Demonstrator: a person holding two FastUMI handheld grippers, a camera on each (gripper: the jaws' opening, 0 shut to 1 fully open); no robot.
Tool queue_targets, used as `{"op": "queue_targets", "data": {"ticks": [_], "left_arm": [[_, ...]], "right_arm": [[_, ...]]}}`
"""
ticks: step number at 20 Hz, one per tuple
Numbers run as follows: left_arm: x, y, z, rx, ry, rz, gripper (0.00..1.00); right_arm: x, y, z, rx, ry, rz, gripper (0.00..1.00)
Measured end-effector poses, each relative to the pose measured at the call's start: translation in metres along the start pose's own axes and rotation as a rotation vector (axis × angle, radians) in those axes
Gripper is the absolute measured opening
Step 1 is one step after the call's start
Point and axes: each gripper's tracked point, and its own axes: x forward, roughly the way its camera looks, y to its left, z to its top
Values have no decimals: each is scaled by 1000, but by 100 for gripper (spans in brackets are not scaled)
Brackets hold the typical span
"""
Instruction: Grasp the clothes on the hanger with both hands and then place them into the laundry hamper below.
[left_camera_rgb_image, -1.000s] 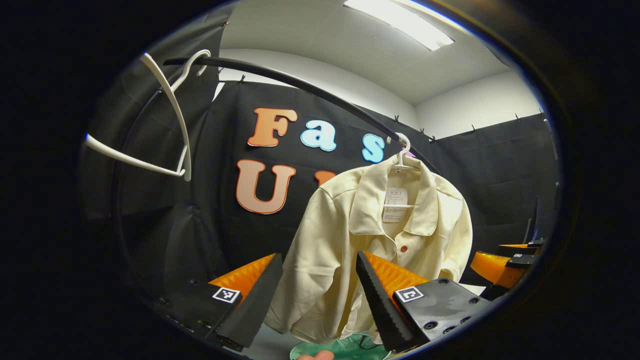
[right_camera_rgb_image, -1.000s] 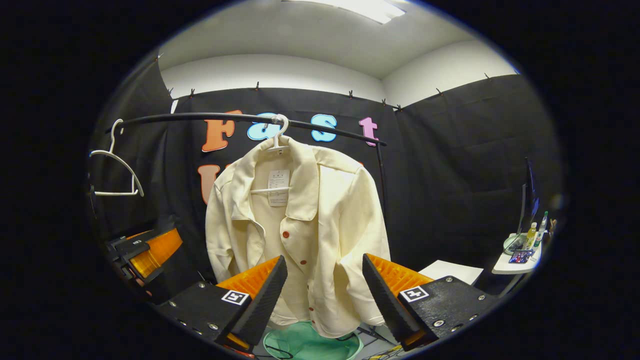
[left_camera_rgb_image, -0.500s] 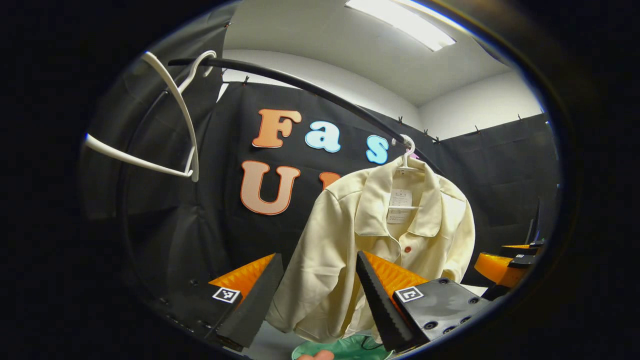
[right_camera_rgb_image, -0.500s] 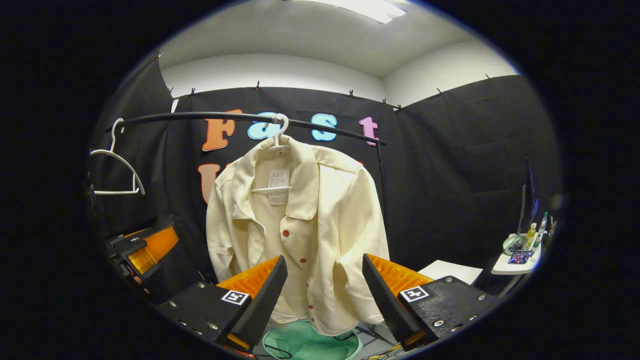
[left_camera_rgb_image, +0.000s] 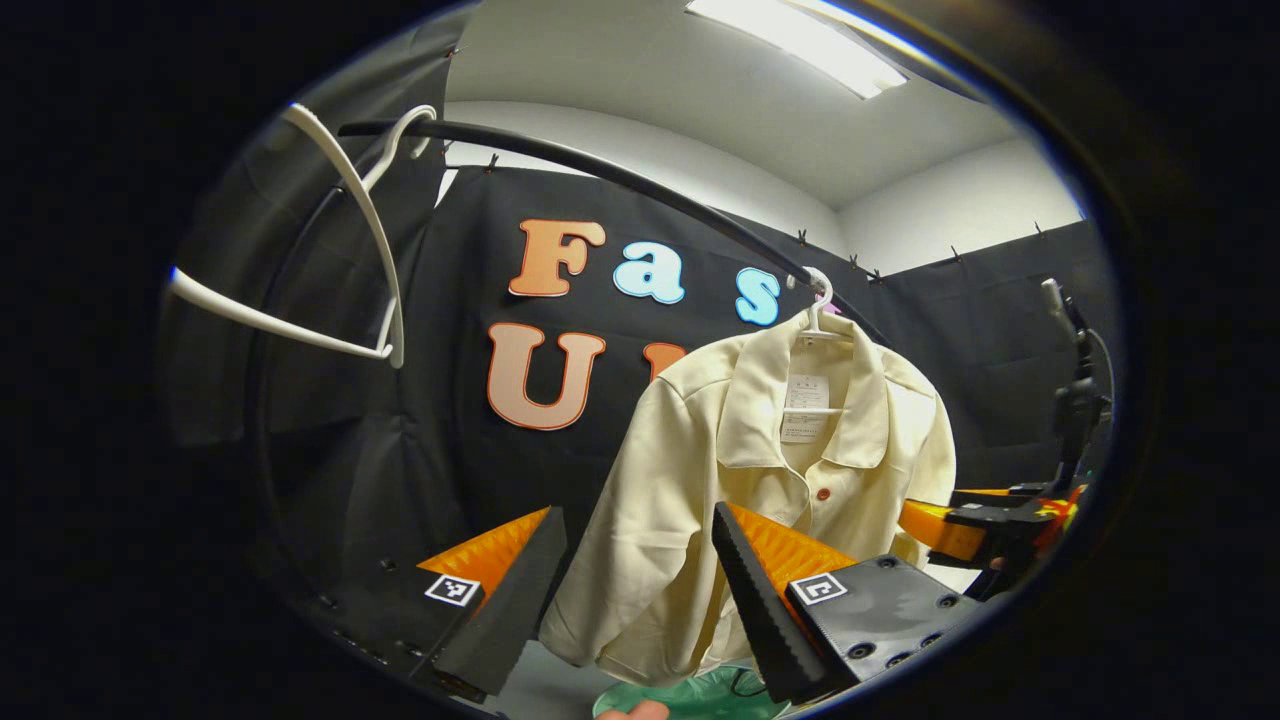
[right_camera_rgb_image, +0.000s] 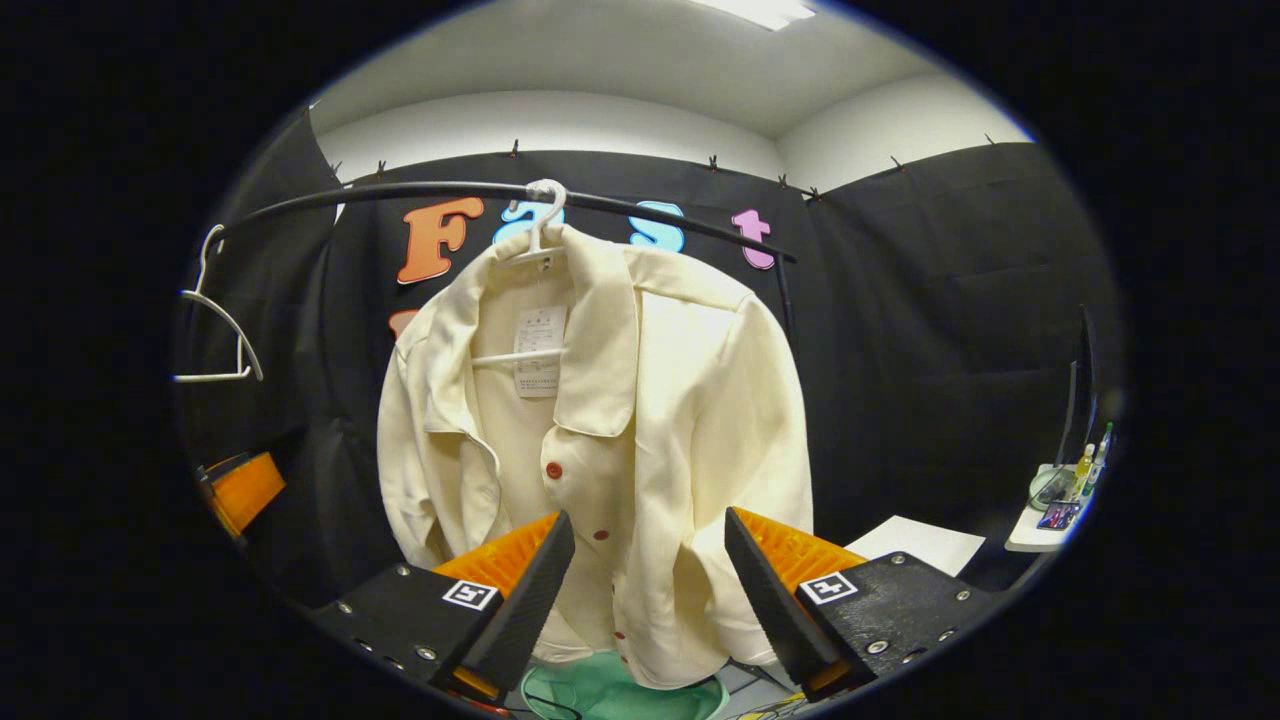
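A cream jacket (left_camera_rgb_image: 720, 480) (right_camera_rgb_image: 640, 420) with red buttons hangs on a white hanger (right_camera_rgb_image: 535, 240) from a black rail (right_camera_rgb_image: 400, 195). Beneath it sits a green laundry hamper (right_camera_rgb_image: 620, 690) (left_camera_rgb_image: 700, 695). My left gripper (left_camera_rgb_image: 640, 590) is open, a short way in front of the jacket's left sleeve and apart from it. My right gripper (right_camera_rgb_image: 645, 590) is open too, close in front of the jacket's lower front, nothing between its fingers. In the left gripper view the right gripper (left_camera_rgb_image: 960, 525) shows at the far right; in the right gripper view the left gripper (right_camera_rgb_image: 240, 490) shows at the far left.
An empty white hanger (left_camera_rgb_image: 340, 220) (right_camera_rgb_image: 215, 330) hangs at the left end of the rail. A small white table (right_camera_rgb_image: 1050, 510) with bottles stands at the right, and a white sheet (right_camera_rgb_image: 920, 545) lies lower right. A fingertip (left_camera_rgb_image: 630, 710) peeks in at the bottom.
My right gripper has moved closer to the jacket, which now looms larger. The left gripper has shifted slightly; both stay open.
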Motion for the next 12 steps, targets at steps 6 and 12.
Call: {"op": "queue_targets", "data": {"ticks": [6, 12], "left_arm": [[-6, 21, -3, 8, 6, 44, 96], [-5, 26, -7, 9, 7, 51, 97]], "right_arm": [[73, -3, -33, -15, 78, -33, 94], [114, -21, -48, -65, 90, -111, 85]]}}
